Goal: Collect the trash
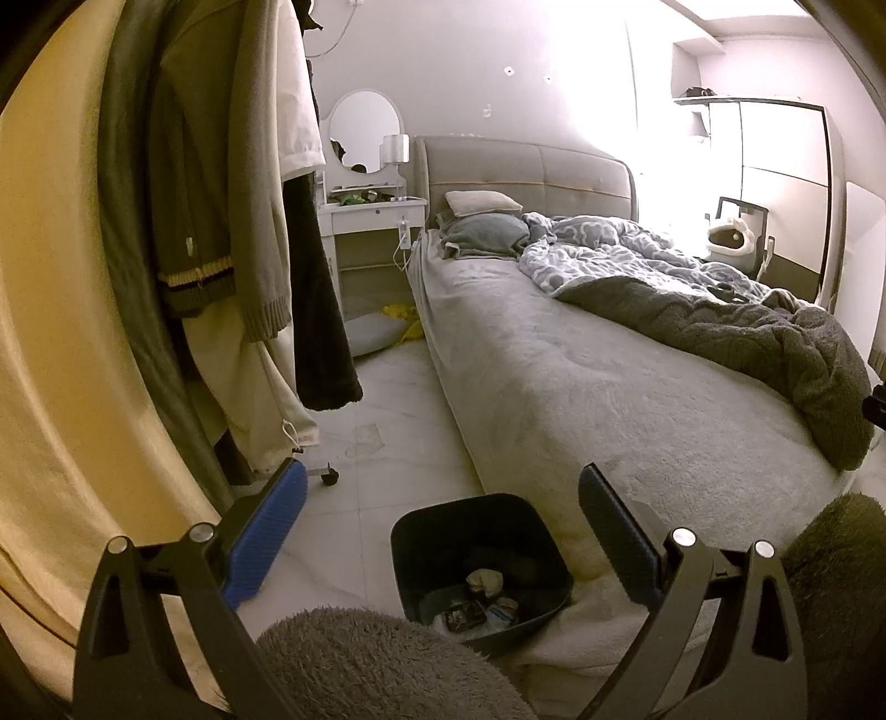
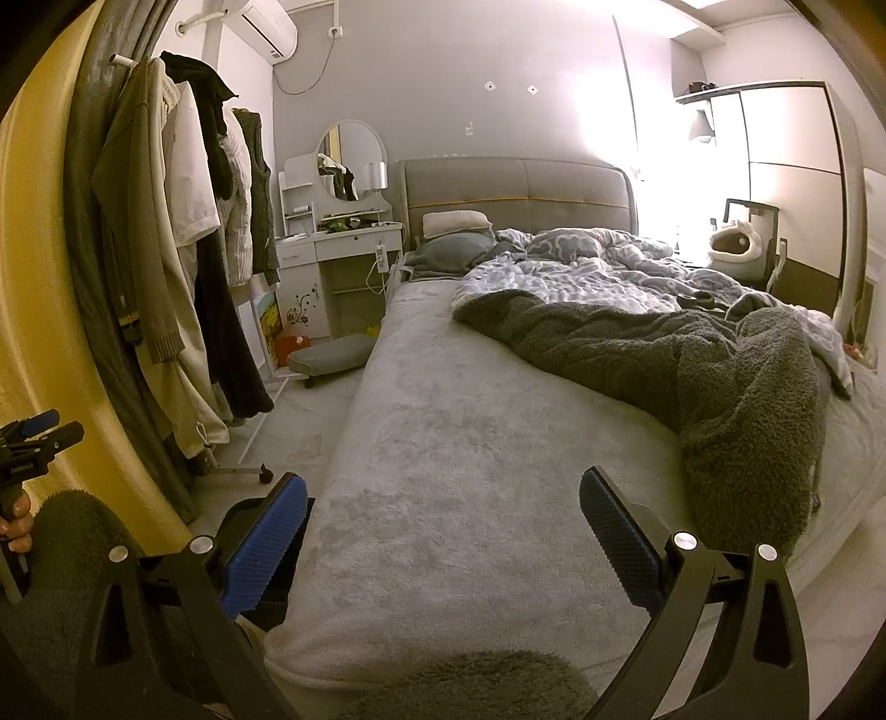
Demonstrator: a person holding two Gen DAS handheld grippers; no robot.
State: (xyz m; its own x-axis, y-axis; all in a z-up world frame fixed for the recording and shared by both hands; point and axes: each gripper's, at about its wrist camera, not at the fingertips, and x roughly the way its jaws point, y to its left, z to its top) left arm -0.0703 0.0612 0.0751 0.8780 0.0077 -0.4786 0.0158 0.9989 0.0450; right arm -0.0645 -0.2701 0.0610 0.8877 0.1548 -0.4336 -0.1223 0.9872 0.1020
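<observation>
Bedroom floor of pale tile runs along the side of a grey bed, and on it, low in the centre of the left wrist view, stands a dark bin touching the bed's near corner. Inside the bin lie a few bits of trash: a crumpled pale wad and some small wrappers, too small to tell apart.

The left gripper hangs above the bin with its blue-padded fingers spread wide and nothing between them. The right gripper is likewise spread wide and holds nothing, pointing over the bed sheet. At the left edge of the right wrist view the left gripper shows again, with the left hand on its handle.

On the bed's right side a dark fleece blanket lies rumpled over a patterned duvet, with two pillows stacked at the headboard. Left of the frame, clothes hang from a wheeled rack. Beyond it, a white dresser with an oval mirror stands beside the headboard, and a low grey cushion sits on the floor before it. An air conditioner is mounted at upper left.
</observation>
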